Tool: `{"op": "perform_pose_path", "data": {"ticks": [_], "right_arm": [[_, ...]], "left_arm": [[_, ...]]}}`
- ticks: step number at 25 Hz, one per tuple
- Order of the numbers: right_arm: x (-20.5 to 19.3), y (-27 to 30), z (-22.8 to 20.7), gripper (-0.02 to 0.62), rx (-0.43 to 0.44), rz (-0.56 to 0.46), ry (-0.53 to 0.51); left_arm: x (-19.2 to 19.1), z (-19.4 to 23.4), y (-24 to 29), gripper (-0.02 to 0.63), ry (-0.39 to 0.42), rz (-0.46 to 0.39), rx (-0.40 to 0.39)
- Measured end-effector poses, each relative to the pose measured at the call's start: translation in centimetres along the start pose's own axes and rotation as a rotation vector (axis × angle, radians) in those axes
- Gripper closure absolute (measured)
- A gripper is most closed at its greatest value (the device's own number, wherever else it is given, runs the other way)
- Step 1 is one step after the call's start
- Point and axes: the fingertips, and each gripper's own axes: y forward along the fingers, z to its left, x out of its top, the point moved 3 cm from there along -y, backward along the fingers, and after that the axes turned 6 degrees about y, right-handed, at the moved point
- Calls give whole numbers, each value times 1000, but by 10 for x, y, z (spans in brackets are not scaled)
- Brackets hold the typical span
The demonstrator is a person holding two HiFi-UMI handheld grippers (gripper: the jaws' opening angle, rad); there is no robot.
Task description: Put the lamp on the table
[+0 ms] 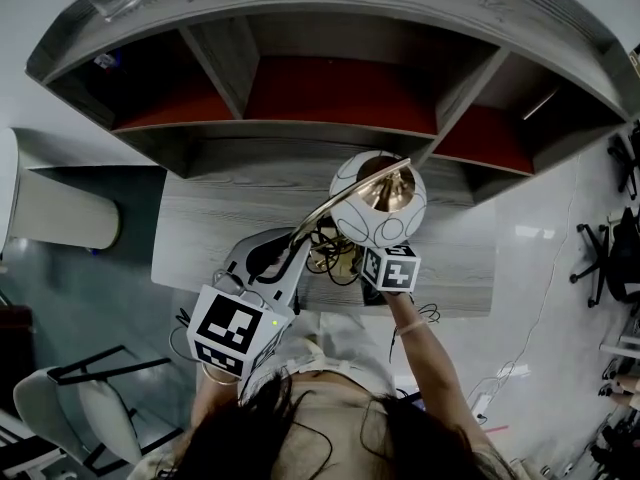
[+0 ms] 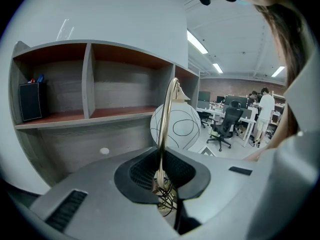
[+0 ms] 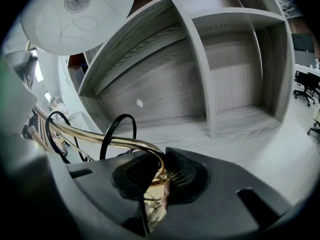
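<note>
Above a grey wooden desk [image 1: 200, 238], facing a shelf unit [image 1: 300, 128] with red-lined bays. Holding the lamp [image 1: 378, 203] up off the desk, white globe shade [image 3: 80, 14] high. Pinching the curved brass stem [image 2: 167, 119] with the left gripper [image 2: 161, 176], jaws closed on it. Clamping the lamp's brass lower end with the right gripper [image 3: 159, 176], beside a looped black cable [image 3: 122, 115].

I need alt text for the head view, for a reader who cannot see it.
Seen from above, the left gripper and the right gripper hold a lamp with a curved gold stem and a white globe shade above a grey wooden table. A shelf unit with red compartment floors stands behind.
</note>
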Motion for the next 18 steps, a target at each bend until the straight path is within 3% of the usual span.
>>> {"op": "perform_pose_path", "data": {"ticks": [18], "right_arm": [[-42,29,-14,541,36,99,63]], "left_arm": [[-15,4,10,566,-20,57,12]]}}
